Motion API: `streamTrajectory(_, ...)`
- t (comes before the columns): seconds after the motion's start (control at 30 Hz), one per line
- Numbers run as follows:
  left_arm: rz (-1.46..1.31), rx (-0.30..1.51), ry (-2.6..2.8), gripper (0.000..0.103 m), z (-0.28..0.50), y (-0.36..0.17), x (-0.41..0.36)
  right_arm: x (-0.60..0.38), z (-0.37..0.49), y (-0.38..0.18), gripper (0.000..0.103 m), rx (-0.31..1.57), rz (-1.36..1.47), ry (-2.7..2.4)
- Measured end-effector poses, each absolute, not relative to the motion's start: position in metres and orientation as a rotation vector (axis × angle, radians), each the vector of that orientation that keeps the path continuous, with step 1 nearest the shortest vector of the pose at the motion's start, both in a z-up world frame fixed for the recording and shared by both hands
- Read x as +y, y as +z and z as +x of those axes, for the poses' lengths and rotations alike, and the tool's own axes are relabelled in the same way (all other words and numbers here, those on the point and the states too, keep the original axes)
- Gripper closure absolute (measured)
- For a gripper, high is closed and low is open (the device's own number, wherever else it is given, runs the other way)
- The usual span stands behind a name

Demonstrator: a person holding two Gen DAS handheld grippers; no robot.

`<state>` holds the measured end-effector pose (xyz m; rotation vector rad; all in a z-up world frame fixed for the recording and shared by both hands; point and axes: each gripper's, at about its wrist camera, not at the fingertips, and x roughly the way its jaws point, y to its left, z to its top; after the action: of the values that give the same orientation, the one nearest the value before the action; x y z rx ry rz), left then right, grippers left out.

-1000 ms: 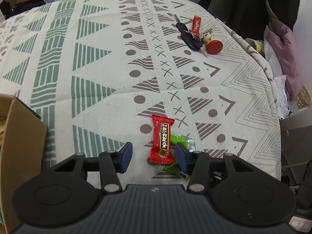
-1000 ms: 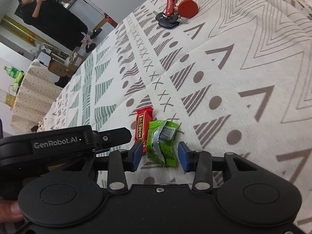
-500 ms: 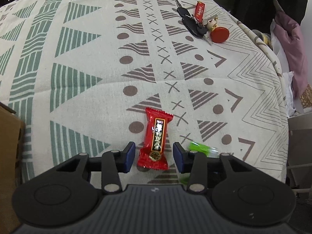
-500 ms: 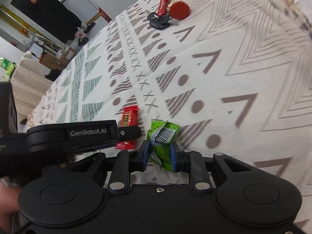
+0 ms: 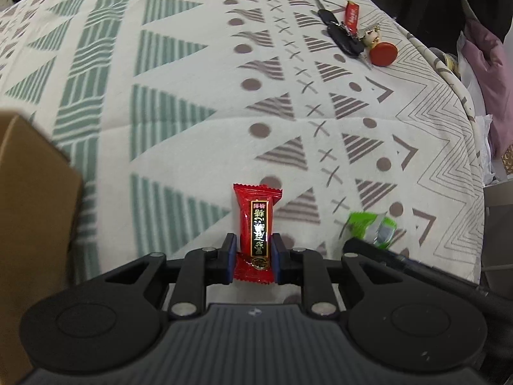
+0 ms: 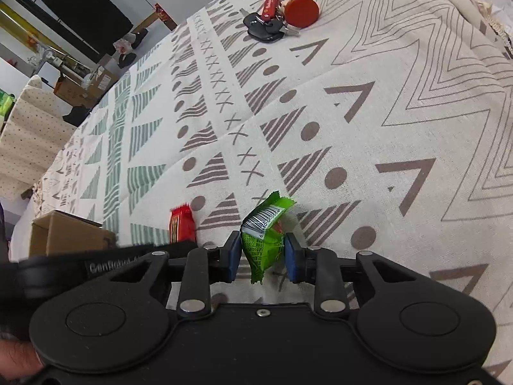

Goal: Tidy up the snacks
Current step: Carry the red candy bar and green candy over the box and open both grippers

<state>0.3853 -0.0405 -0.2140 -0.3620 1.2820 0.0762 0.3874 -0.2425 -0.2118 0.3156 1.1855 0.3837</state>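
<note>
A red candy wrapper (image 5: 257,224) with gold and black lettering sits between the blue pads of my left gripper (image 5: 253,258), which is shut on its lower end. My right gripper (image 6: 262,258) is shut on a crumpled green snack packet (image 6: 264,235) with a barcode, held above the patterned tablecloth (image 6: 368,102). In the left wrist view the green packet (image 5: 372,226) shows to the right, above the other gripper's black arm. From the right wrist view the red candy (image 6: 182,223) shows to the left.
A brown cardboard box (image 5: 29,224) stands at the left, also visible as the box (image 6: 69,234) in the right wrist view. Keys with a red tag and a red round disc (image 5: 352,37) lie far back. The table's edge curves down on the right.
Both grippers closed on their snacks: the left on the red candy, the right on the green packet. Both snacks have lifted off the cloth and the green packet moved away from the red one.
</note>
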Motion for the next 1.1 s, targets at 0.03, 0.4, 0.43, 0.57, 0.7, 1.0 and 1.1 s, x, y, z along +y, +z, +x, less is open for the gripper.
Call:
streamTrajectory(0.03, -0.370, 1.284, 0.081, 0.082, 0.381, -0.212, -0.038, -0.243, 0.385, -0.209, 0.075, 1.181, 0.315, 0.380)
streamTrajectory(0.4, -0.386, 1.230, 0.069, 0.082, 0.336, -0.177, -0.029, -0.234, 0.345, -0.178, 0.076, 1.122, 0.313, 0.382)
streamTrajectory(0.43, -0.389, 1.223, 0.068, 0.082, 0.331, -0.174, -0.028, -0.233, 0.340, -0.175, 0.076, 1.117, 0.314, 0.383)
streamTrajectory(0.57, -0.387, 1.201, 0.066, 0.082, 0.311, -0.159, -0.026, -0.231, 0.321, -0.163, 0.076, 1.093, 0.317, 0.388)
streamTrajectory(0.7, -0.387, 1.179, 0.064, 0.082, 0.291, -0.147, -0.022, -0.228, 0.304, -0.151, 0.076, 1.060, 0.320, 0.398)
streamTrajectory(1.0, -0.397, 1.125, 0.060, 0.082, 0.250, -0.121, -0.008, -0.222, 0.263, -0.126, 0.076, 0.993, 0.308, 0.409)
streamTrajectory(1.1, -0.379, 1.117, 0.068, 0.082, 0.240, -0.115, -0.003, -0.220, 0.252, -0.122, 0.076, 0.967, 0.318, 0.416)
